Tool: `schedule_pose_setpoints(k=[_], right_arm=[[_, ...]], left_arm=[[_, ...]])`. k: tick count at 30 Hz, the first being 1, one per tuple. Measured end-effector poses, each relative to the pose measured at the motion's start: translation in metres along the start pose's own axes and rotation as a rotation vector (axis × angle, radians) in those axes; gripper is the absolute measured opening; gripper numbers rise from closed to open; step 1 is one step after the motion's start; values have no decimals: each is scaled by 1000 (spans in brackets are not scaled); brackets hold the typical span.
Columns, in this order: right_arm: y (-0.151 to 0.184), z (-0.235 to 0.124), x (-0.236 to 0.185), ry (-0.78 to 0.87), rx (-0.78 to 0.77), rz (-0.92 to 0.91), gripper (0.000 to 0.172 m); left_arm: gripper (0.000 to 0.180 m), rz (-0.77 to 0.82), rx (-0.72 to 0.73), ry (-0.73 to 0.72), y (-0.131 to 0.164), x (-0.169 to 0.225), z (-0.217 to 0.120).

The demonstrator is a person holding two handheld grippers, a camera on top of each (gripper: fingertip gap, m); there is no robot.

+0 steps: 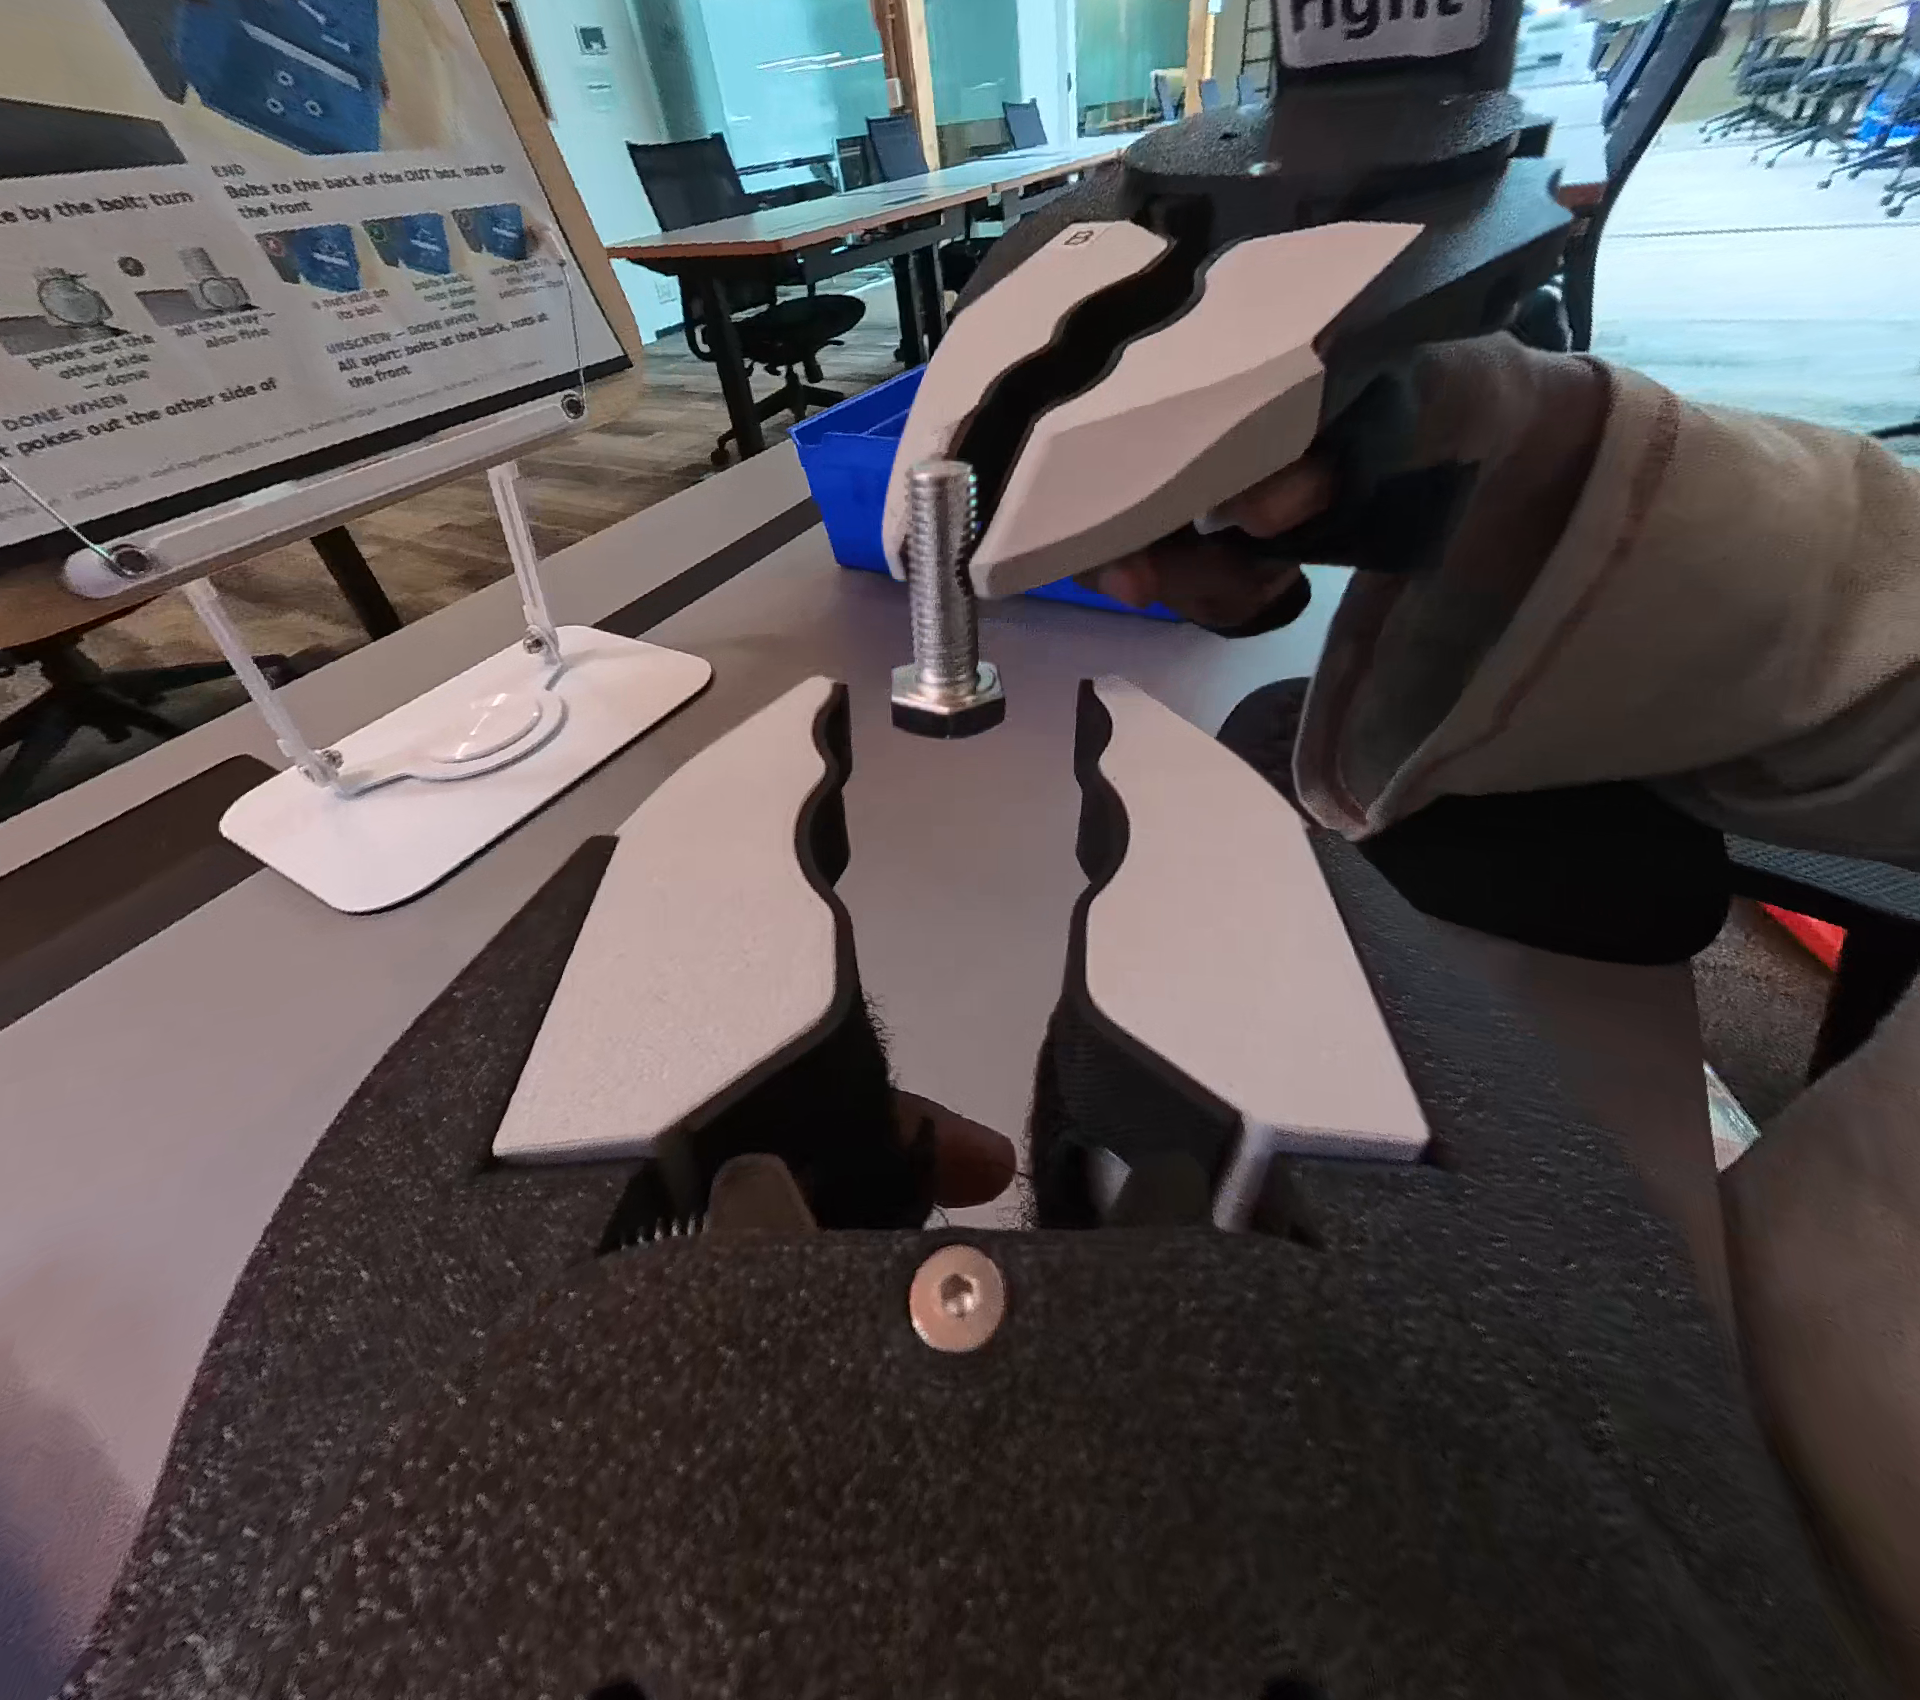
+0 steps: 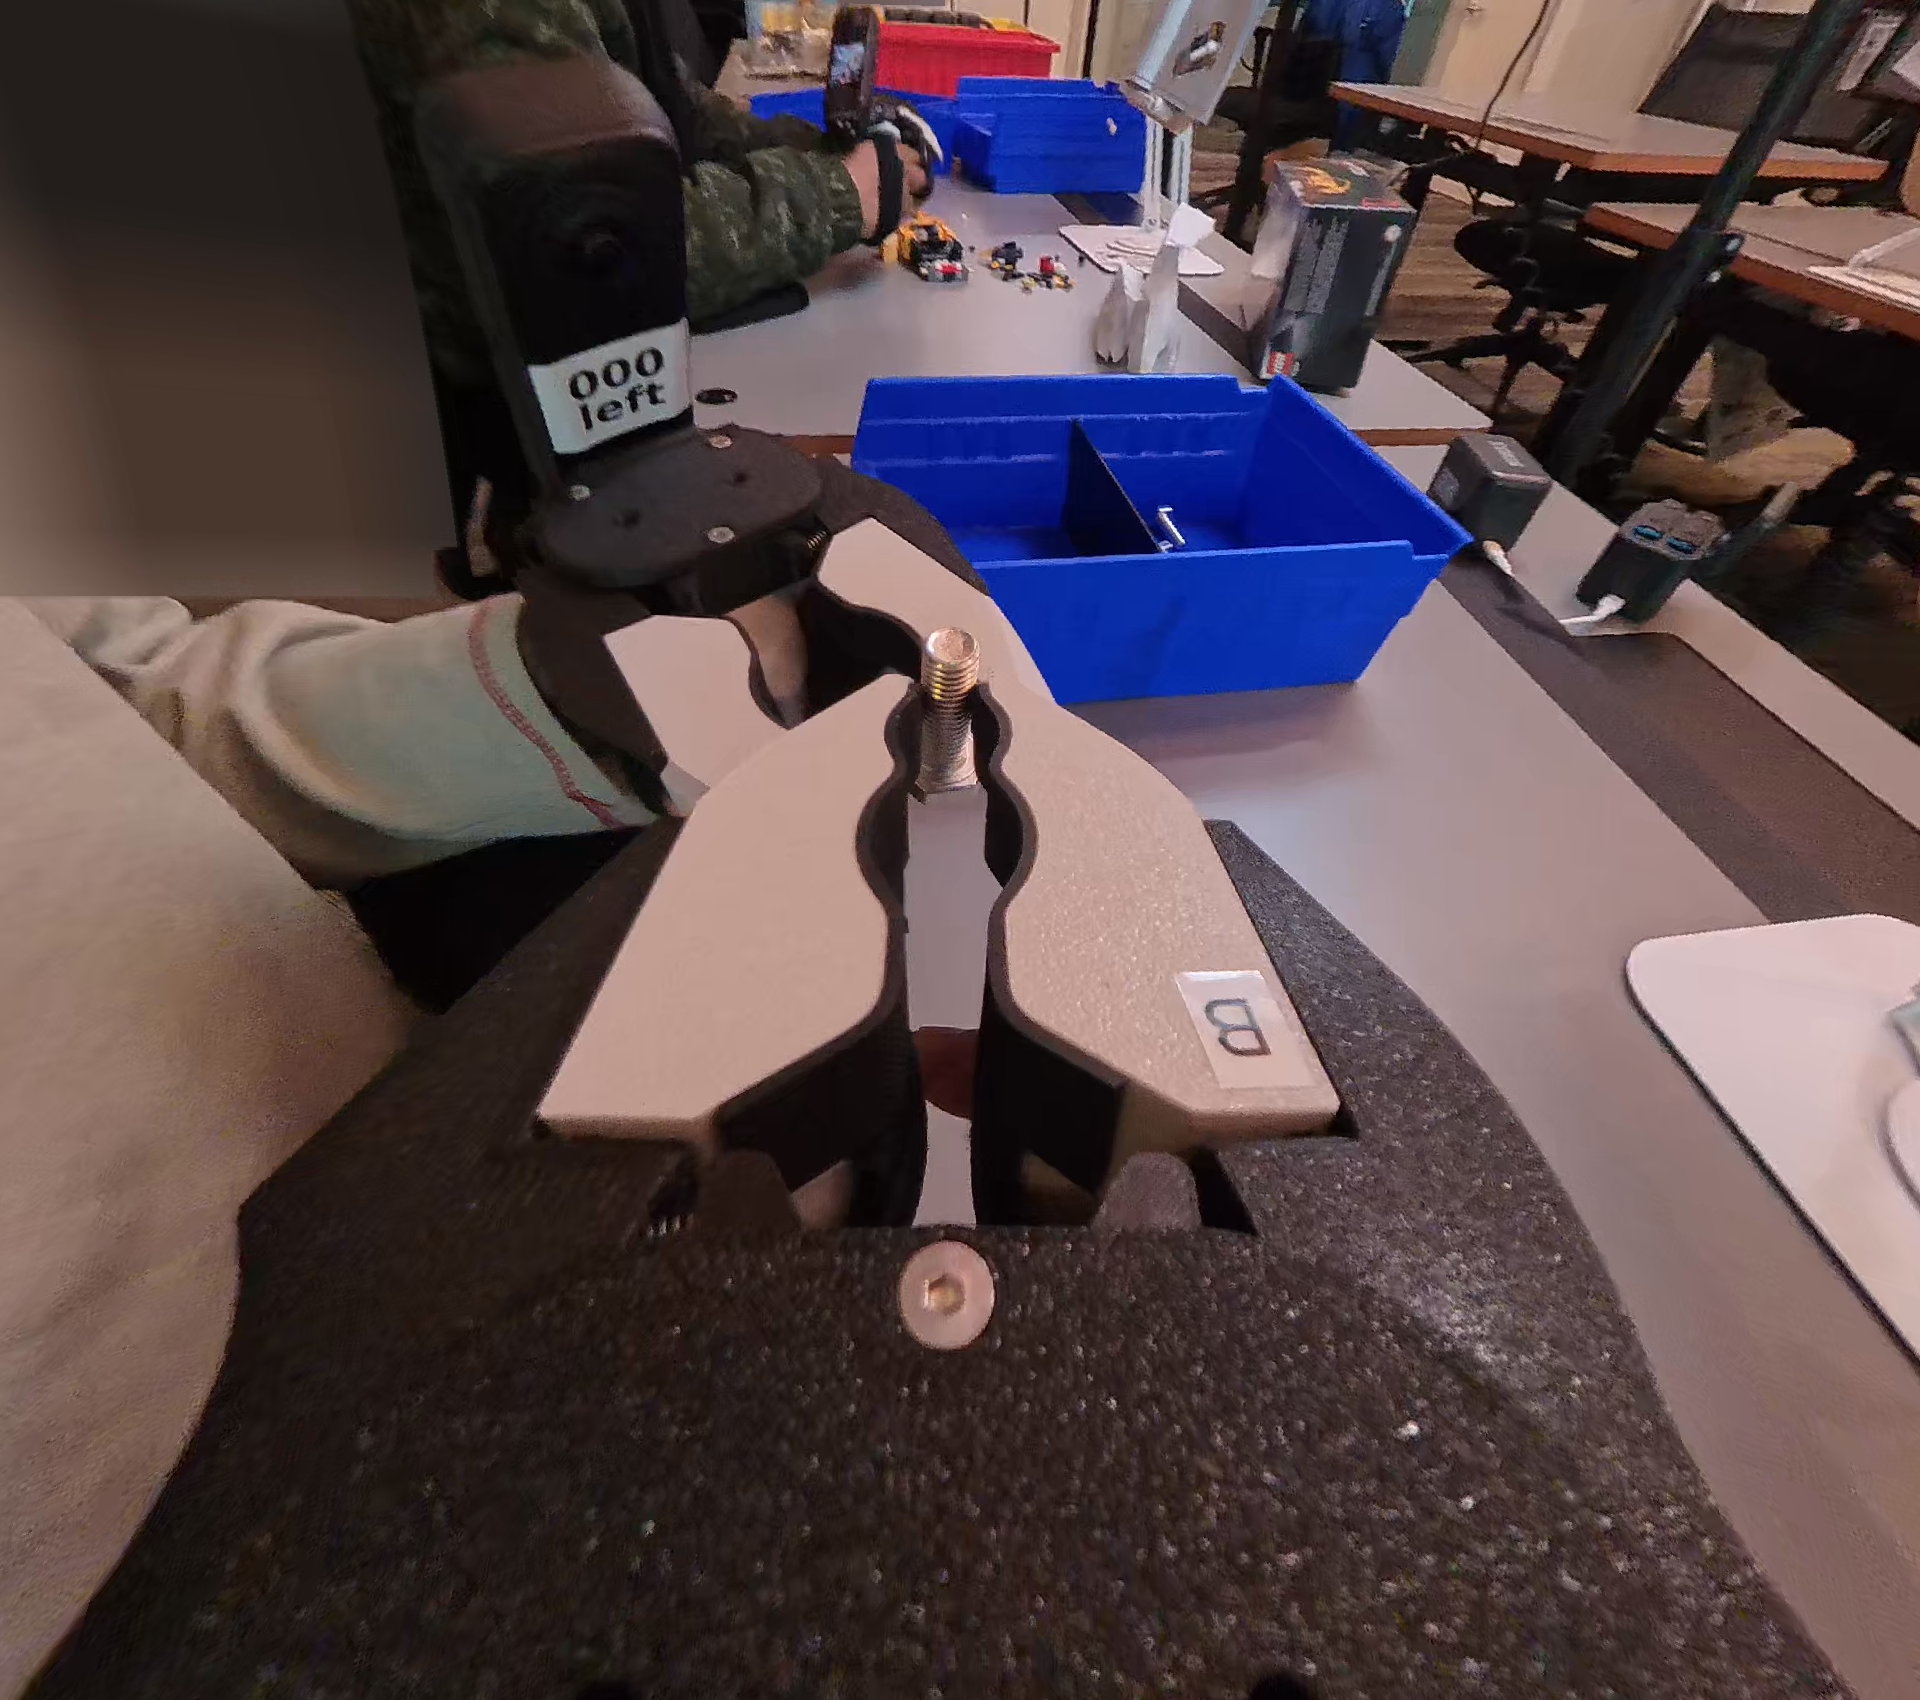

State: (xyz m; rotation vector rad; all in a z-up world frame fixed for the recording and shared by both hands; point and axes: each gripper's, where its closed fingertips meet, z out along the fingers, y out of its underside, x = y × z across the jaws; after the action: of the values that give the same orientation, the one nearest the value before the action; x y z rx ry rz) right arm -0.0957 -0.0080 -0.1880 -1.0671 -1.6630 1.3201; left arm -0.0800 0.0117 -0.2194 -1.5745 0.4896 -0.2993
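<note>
Standing wide open just short of the bolt's (image 1: 940, 601) head, the left gripper (image 1: 961, 710) is gripping nothing, while the right gripper (image 2: 945, 720) is pinching that upright bolt's threaded shank above the grey table (image 2: 1455, 819), near the blue bin (image 2: 1195, 611)

Open office, desks (image 1: 935, 196), swivel chairs (image 1: 727, 216)
</note>
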Motion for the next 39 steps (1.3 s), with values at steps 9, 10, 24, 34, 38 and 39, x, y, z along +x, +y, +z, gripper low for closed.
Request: schedule_pose_setpoints(k=[9,10,24,34,38,39], right_arm=[[1,8,-7,0,-8,-8,9],[0,8,-7,-1,-1,-4,9],[5,14,-7,18,-6,1,9],[8,15,-10,-41,-42,15,26],[54,9,-6,-195,-357,82,44],[77,9,-4,-224,-497,72,46]], left_arm=[[22,3,15,-8,0,-1,-3],[21,10,12,-14,1,-1,-3],[16,37,-29,-51,10,-6,-3],[15,9,-95,-61,22,-11,-18],[15,-47,-131,-118,38,-31,-54],[15,-62,-131,-128,41,-33,-61]])
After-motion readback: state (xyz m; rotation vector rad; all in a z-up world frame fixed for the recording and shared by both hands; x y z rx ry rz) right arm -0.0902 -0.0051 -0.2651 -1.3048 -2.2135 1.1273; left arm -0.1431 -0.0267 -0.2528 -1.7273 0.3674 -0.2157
